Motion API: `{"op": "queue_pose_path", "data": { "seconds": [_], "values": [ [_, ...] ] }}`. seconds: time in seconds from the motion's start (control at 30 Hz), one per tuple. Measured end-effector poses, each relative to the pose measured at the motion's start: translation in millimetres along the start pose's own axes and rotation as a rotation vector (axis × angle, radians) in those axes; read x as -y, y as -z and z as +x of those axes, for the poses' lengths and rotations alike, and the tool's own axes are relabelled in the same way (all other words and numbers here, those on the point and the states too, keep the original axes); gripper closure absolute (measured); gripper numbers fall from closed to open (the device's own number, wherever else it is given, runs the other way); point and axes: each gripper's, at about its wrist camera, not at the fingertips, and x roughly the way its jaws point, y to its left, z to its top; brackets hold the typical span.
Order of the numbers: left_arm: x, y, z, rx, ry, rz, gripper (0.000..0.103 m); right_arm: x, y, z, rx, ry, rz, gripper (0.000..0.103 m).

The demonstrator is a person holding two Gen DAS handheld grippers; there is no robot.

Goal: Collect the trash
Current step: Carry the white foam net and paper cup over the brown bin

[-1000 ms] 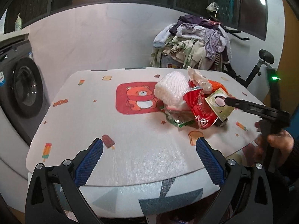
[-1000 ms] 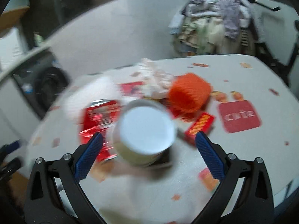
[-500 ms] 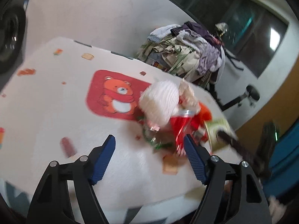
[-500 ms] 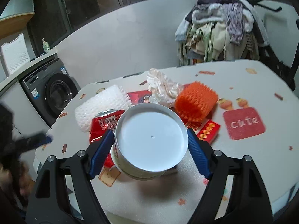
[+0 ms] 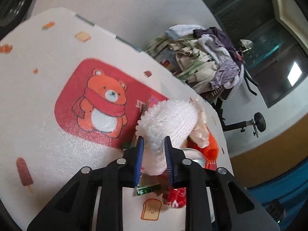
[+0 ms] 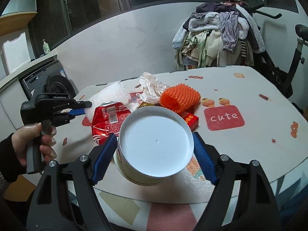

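Clothes heaped on a rack (image 6: 217,38) fill the upper right behind the printed surface (image 6: 250,96). At lower centre the right gripper (image 6: 155,150) clamps a white-lidded tub (image 6: 156,146). At centre left the left gripper (image 5: 153,159), whose jaws have just been closing, pinches the white foam net (image 5: 169,123) beside a crushed red can (image 6: 109,119) and orange net (image 6: 181,98)

White foam net (image 5: 169,119), crushed red can (image 6: 109,117), heaped together.
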Motion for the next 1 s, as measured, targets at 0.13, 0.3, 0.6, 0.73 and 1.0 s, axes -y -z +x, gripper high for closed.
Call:
{"op": "queue_pose_path", "data": {
  "seconds": [0.13,0.3,0.6,0.73,1.0],
  "values": [
    [20,-4,-31,0.051,-0.019,0.122,0.083,-1,-2,-13,0.025,0.007,-0.010,0.025],
    [40,6,-86,0.115,-0.023,0.256,0.083,-8,-2,-31,0.052,0.027,-0.033,0.025],
    [50,81,-152,0.063,-0.008,0.469,0.083,-19,3,-72,0.088,0.029,-0.057,0.025],
    [52,127,-170,0.013,0.021,0.567,0.083,-27,12,-91,0.098,0.033,-0.074,0.025],
    [44,213,-163,-0.165,0.053,0.725,0.083,-32,36,-107,0.076,0.041,-0.097,0.025]
  ]
}}
